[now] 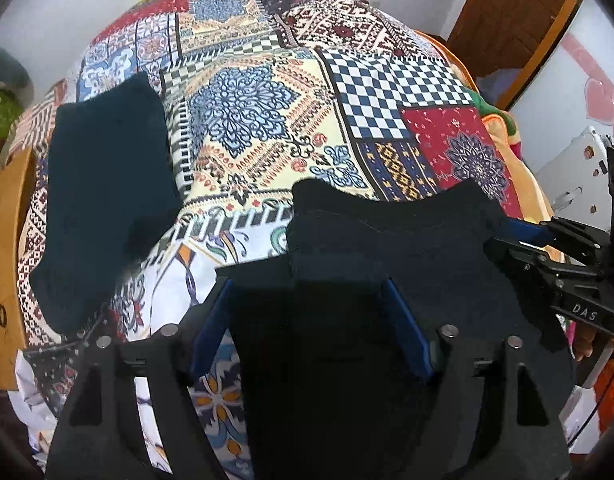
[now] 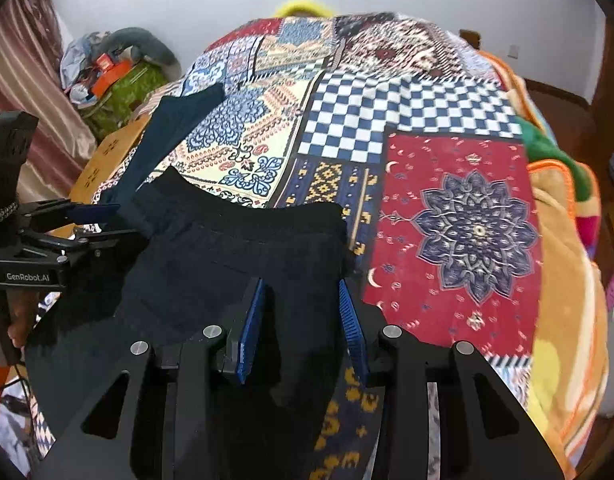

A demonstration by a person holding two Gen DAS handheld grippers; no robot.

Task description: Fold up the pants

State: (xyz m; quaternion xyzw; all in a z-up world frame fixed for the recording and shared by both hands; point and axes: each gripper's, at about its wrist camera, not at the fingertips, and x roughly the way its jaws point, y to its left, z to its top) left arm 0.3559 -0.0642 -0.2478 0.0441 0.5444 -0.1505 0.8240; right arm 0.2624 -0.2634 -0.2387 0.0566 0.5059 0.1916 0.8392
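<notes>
Dark navy pants [image 1: 391,240] lie on a patchwork quilt [image 1: 267,128], folded over near the front edge. They also show in the right wrist view [image 2: 235,248]. My left gripper [image 1: 307,308] has its blue pads spread, with the pants fabric lying between them. My right gripper [image 2: 303,312] is likewise spread over the pants' right corner. Each gripper shows in the other's view, the right gripper [image 1: 547,248] at the pants' right edge, the left gripper [image 2: 87,220] at their left edge.
A second dark blue garment [image 1: 107,200] lies on the quilt to the left, and it also shows in the right wrist view [image 2: 175,132]. A wooden board [image 1: 7,248] stands at the bed's left side. An orange blanket [image 2: 567,280] covers the right side. Clutter [image 2: 107,76] sits beyond the bed.
</notes>
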